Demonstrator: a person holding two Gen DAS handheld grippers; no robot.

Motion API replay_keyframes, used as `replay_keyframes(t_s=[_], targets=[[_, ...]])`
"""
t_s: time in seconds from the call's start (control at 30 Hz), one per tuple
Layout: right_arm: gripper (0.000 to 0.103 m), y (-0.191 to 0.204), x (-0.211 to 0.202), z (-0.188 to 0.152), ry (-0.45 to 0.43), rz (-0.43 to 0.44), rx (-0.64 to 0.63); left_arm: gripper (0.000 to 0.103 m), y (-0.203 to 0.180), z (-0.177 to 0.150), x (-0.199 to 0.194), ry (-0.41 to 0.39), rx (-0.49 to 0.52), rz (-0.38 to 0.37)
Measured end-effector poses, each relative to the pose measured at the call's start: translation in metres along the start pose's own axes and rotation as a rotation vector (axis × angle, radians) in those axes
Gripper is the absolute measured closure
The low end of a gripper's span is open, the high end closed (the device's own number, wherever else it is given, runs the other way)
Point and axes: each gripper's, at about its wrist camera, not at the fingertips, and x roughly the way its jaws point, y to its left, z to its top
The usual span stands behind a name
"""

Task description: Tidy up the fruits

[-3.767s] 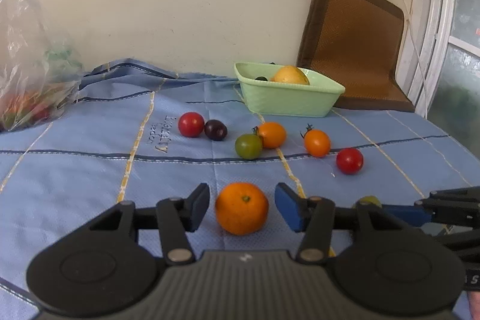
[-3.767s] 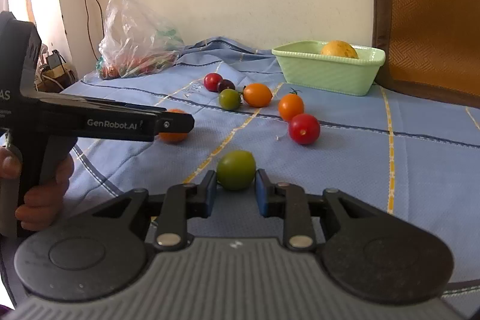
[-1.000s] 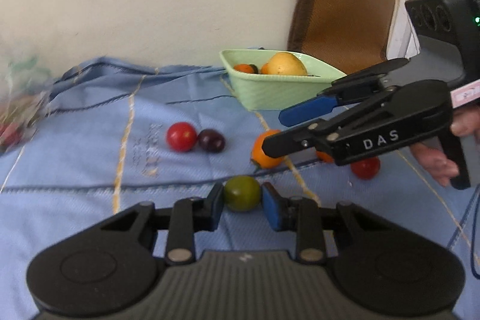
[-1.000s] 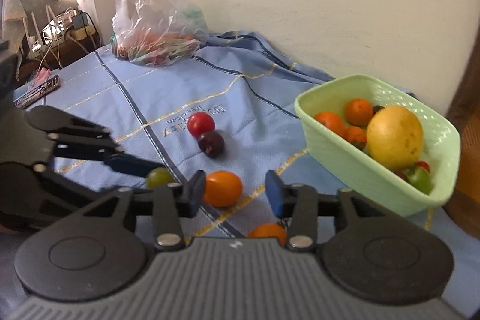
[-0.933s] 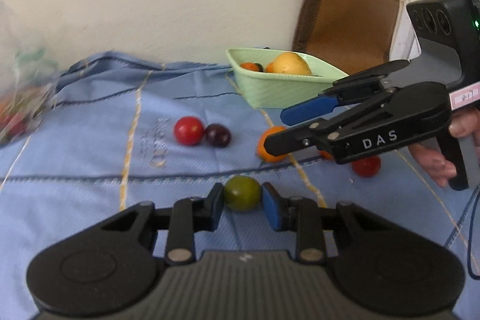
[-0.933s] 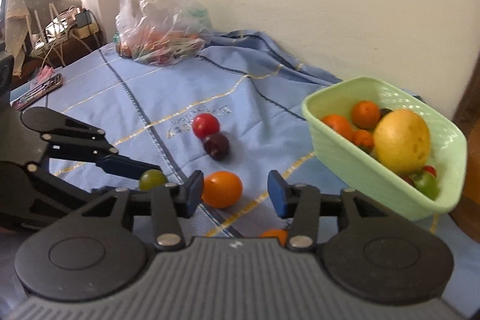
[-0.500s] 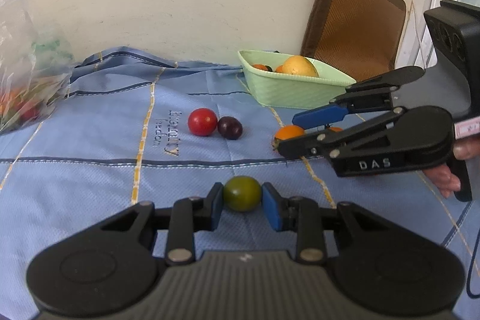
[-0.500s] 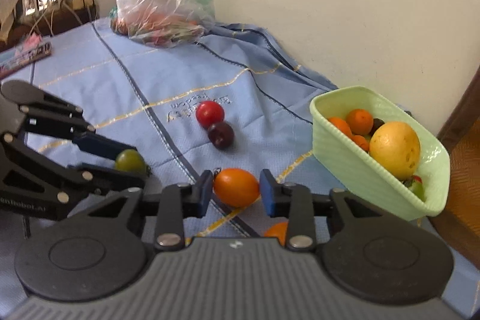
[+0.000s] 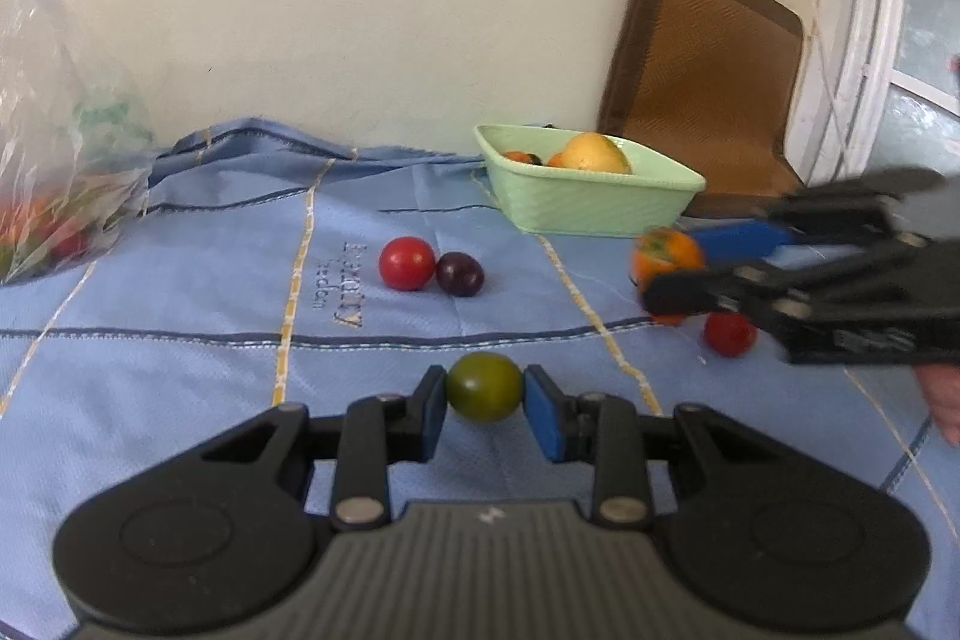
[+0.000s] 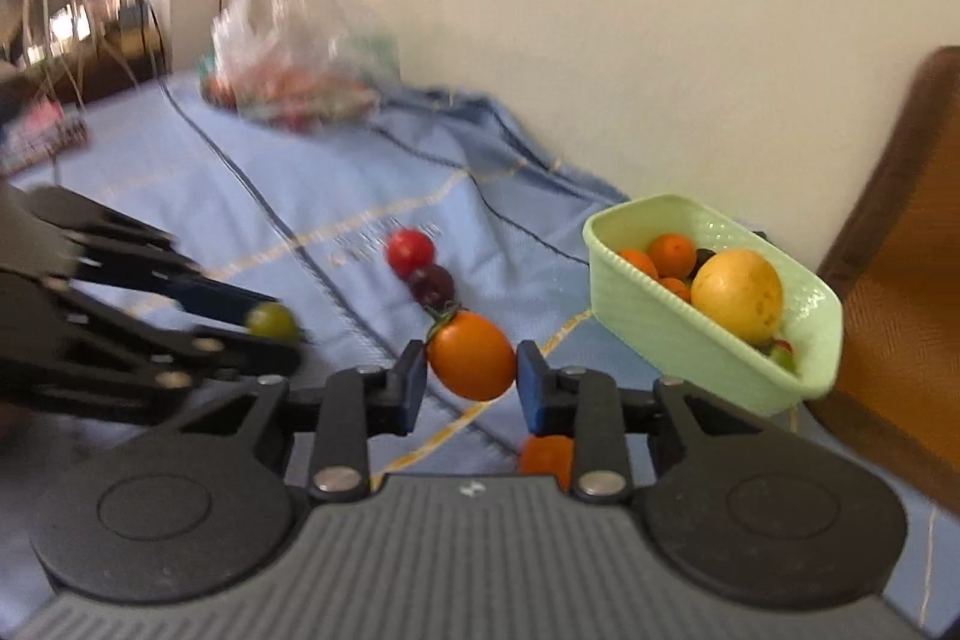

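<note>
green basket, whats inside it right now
The green basket holds a large yellow fruit, several small orange fruits and a dark one; its wall and the fruit hide anything lower.

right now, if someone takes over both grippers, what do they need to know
Left gripper: shut on the green tomato.
Right gripper: jaws have just been closing and now pinch the orange tomato.
Green basket by the wall already holds a yellow fruit and several small ones.
Left on the blue cloth: red tomato touching dark plum, another red tomato, and an orange one partly hidden under the right gripper.
</note>
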Motion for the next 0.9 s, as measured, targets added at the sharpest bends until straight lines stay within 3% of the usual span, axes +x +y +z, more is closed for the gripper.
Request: replay_keyframes(t_s=[0.17,0.37,0.5,0.9], targets=[[0.068,0.01,-0.047,-0.039,-0.05,0.002,0.115,0.075,-0.015,-0.006,-0.006,0.024,0.019,-0.057],[0.068,0.028,-0.071,-0.074,-0.051,-0.049,0.159,0.074,-0.042,-0.017,-0.016,0.03,0.054,-0.125],[0.068,0.026,-0.072,-0.076,-0.049,-0.066,0.175,0.074,-0.053,-0.021,-0.013,0.049,0.096,-0.084],[0.066,0.032,-0.068,-0.091,-0.037,-0.099,0.165,0.073,-0.054,-0.022,-0.01,0.048,0.108,-0.068]])
